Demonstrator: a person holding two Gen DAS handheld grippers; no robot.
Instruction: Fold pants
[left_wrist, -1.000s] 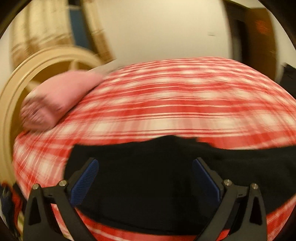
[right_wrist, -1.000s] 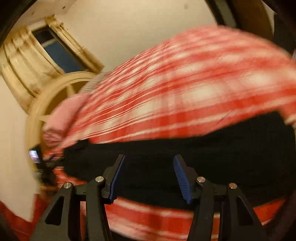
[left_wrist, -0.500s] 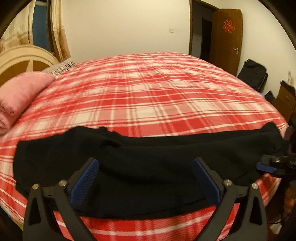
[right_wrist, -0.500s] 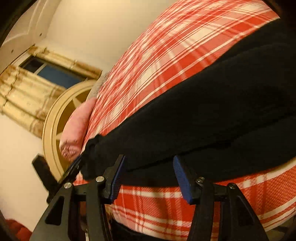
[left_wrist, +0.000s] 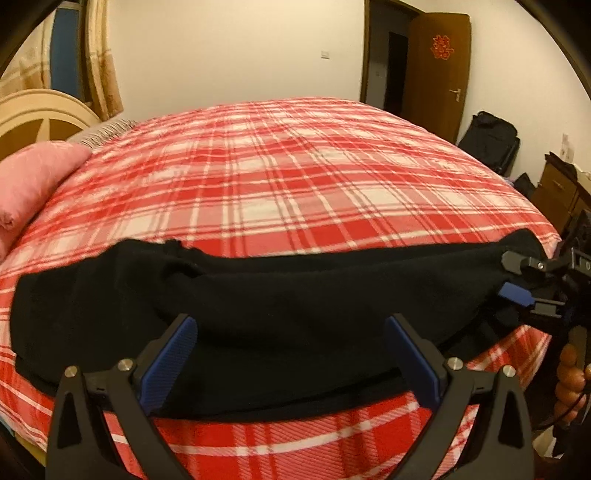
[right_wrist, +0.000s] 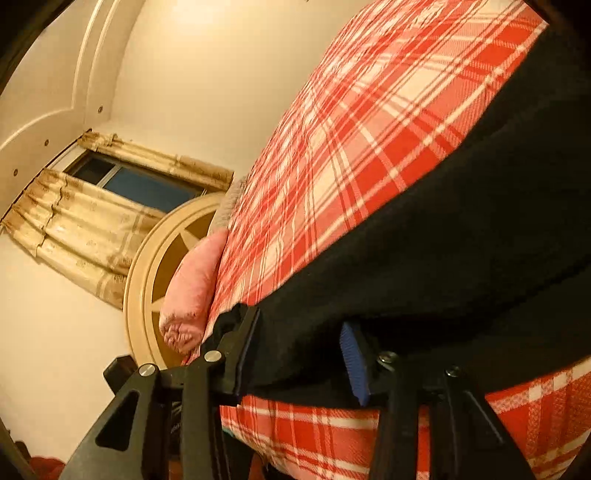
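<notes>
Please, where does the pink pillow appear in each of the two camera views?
Left wrist view: the pink pillow lies at the far left edge, on the checked bedcover.
Right wrist view: it sits left of centre, between headboard and bedcover.
Shared landmark: the black pants across the near bed edge.

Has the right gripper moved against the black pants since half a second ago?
Yes. The right gripper has gone forward onto the pants; its jaws have been closing around the near edge.
</notes>
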